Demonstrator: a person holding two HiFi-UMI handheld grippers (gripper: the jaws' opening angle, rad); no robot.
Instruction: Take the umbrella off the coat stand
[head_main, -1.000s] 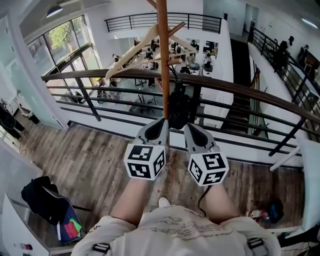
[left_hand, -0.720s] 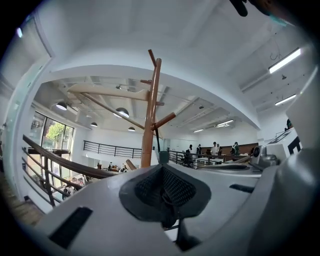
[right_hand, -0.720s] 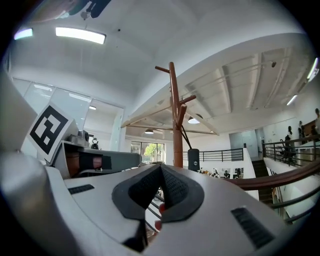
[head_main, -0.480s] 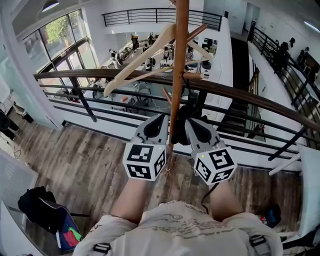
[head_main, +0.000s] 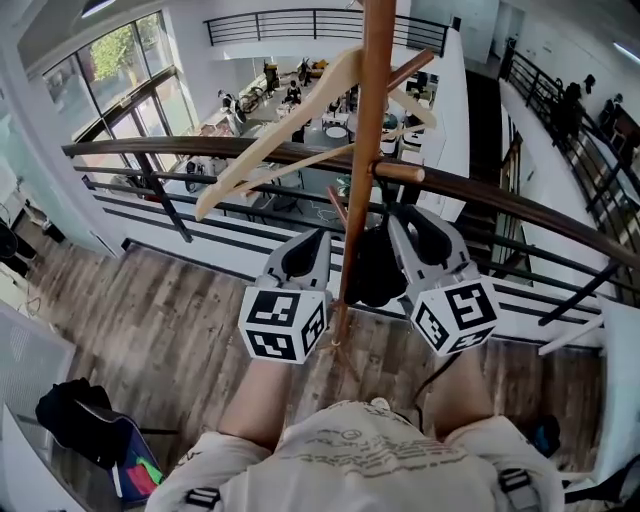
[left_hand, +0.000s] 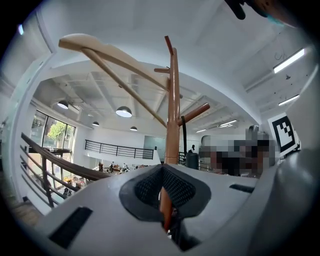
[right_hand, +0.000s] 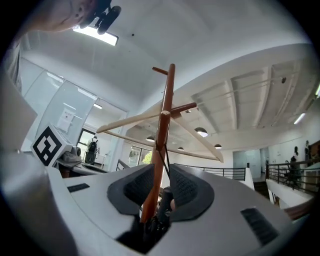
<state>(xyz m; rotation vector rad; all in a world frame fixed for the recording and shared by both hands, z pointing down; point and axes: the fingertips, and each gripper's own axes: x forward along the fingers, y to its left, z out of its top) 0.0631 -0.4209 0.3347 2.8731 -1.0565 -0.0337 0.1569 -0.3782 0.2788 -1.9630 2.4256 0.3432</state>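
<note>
The brown wooden coat stand (head_main: 372, 120) rises in front of me, with a pale wooden hanger (head_main: 280, 125) on one peg. A folded black umbrella (head_main: 372, 270) hangs by its strap from a lower peg (head_main: 400, 171), close against the pole. My left gripper (head_main: 318, 240) is shut just left of the pole; its own view shows the tips (left_hand: 162, 172) together, with the pole behind them. My right gripper (head_main: 400, 216) is on the right of the umbrella, slightly raised, and its jaws are opening. Its view shows the pole and the umbrella's top (right_hand: 164, 200) in the gap, with neither pad pressing on them.
A dark curved railing (head_main: 180, 150) runs just behind the stand, with an open drop to a lower floor beyond it. On the wood floor at the lower left lies a black backpack (head_main: 85, 405). A white table edge (head_main: 622, 360) stands at the right.
Both grippers have moved closer to the stand. The right one has risen beside the umbrella and rolled a little, and its jaws have parted. The left one has kept level and shut.
</note>
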